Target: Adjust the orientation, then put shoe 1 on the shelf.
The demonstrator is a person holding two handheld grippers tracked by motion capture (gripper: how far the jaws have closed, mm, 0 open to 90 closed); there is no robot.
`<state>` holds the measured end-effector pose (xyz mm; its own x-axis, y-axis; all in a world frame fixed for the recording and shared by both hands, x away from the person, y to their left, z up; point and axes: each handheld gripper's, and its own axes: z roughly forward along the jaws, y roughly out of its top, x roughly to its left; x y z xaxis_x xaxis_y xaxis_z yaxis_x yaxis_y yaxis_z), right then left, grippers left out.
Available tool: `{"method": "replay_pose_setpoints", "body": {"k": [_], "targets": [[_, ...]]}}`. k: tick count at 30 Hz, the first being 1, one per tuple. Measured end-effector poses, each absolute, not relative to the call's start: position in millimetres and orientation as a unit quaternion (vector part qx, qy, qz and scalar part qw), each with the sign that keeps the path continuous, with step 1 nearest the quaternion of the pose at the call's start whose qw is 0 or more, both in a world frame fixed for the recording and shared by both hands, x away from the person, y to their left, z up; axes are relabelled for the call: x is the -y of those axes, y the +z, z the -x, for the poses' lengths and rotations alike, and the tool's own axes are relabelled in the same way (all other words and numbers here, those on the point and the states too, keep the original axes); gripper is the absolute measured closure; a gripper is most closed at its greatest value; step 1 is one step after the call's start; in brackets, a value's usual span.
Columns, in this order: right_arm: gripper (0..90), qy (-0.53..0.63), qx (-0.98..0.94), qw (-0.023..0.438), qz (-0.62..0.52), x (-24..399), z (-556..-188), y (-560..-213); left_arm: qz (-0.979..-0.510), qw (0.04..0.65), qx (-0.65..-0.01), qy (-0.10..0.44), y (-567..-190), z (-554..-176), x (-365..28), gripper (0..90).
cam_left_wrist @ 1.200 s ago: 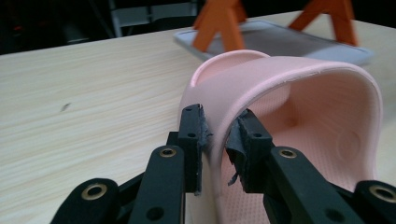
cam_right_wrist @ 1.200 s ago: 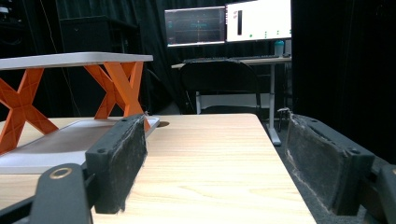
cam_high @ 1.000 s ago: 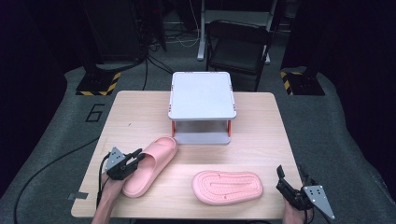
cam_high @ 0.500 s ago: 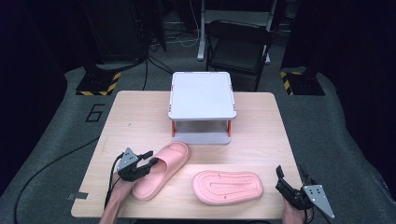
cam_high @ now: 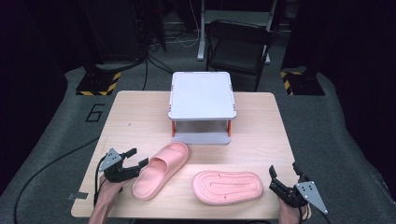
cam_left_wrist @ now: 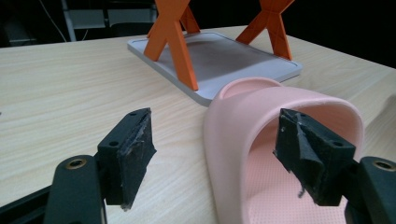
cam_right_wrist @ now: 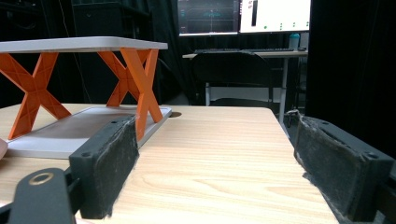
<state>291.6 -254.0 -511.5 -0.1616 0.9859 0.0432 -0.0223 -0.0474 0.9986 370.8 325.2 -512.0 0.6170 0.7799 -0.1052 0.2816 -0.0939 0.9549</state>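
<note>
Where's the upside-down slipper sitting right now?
In the high view the sole-up slipper lies near the table's front edge, right of centre, between the upright slipper and the right hand-held gripper, in front of the shelf stand.

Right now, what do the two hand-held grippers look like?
Both are black. The left hand-held gripper and right hand-held gripper each carry a grey three-cornered plate on top, and a black cable trails from the left one. Up close, the jaws are black blocks with screw holes and worn, frayed dark pads. Forearms are bare; no sleeves visible.
</note>
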Motion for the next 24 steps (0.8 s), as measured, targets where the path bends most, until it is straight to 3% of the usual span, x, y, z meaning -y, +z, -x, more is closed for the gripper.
{"method": "replay_pose_setpoints", "body": {"k": [5, 15, 24], "targets": [[14.2, 0.556, -0.519, 0.448, -0.47, 256, -294, -514, -0.699, 0.561, -0.386, 0.22, -514, -371, -325, 24.6], [14.7, 0.56, -0.511, 0.451, -0.471, 258, -292, -512, -0.719, 0.549, -0.368, 0.216, -512, -371, -316, 30.9], [14.9, 0.557, -0.52, 0.445, -0.472, 255, -294, -513, -0.746, 0.533, -0.352, 0.187, -522, -380, -311, 43.8]]}}
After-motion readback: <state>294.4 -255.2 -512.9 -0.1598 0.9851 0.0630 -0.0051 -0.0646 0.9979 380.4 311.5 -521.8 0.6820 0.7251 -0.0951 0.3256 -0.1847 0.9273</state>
